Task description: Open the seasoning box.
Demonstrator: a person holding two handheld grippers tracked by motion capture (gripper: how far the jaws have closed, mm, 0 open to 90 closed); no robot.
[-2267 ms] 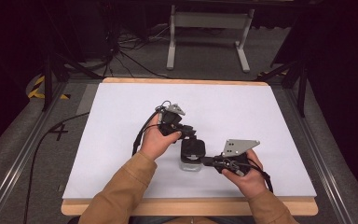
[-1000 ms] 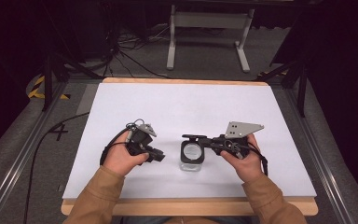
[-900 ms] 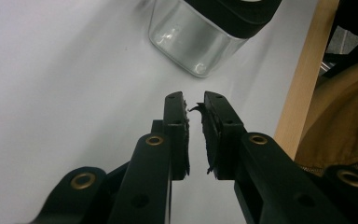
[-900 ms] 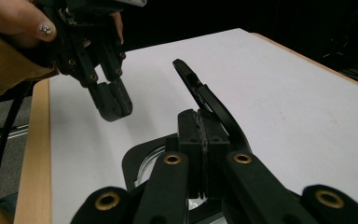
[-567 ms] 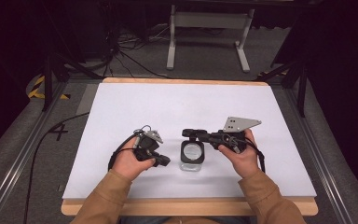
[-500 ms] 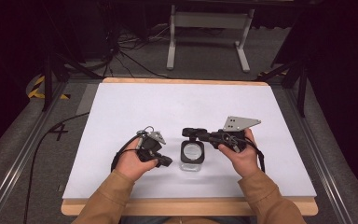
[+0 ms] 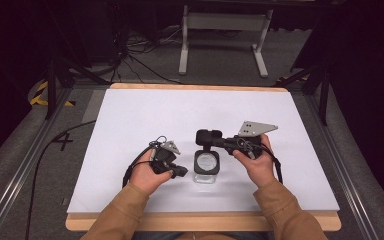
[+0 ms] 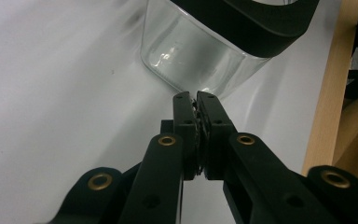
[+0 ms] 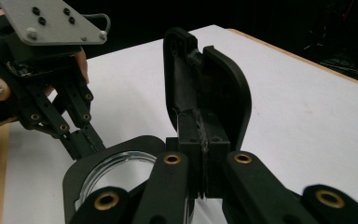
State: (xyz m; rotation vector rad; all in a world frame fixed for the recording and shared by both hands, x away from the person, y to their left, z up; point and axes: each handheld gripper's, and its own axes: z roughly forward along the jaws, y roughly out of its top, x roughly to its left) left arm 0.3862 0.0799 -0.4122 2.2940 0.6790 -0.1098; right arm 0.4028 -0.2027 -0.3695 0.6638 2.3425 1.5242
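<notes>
1. High view: we see a clear square glass jar with a black rim [image 7: 206, 165] standing on the white table [image 7: 130, 115] between both hands.
2. Our left gripper [image 8: 195, 99] has just closed, jaws together on nothing, tips beside the jar's wall.
3. Our right gripper [image 9: 199, 122] clamps the jar's raised black hinged lid [image 9: 205, 84].

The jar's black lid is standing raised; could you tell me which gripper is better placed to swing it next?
Right, probably. The right gripper is shut on the raised black lid, just above the glass jar. The left gripper is shut on nothing, its tips low beside the jar's glass wall.
</notes>
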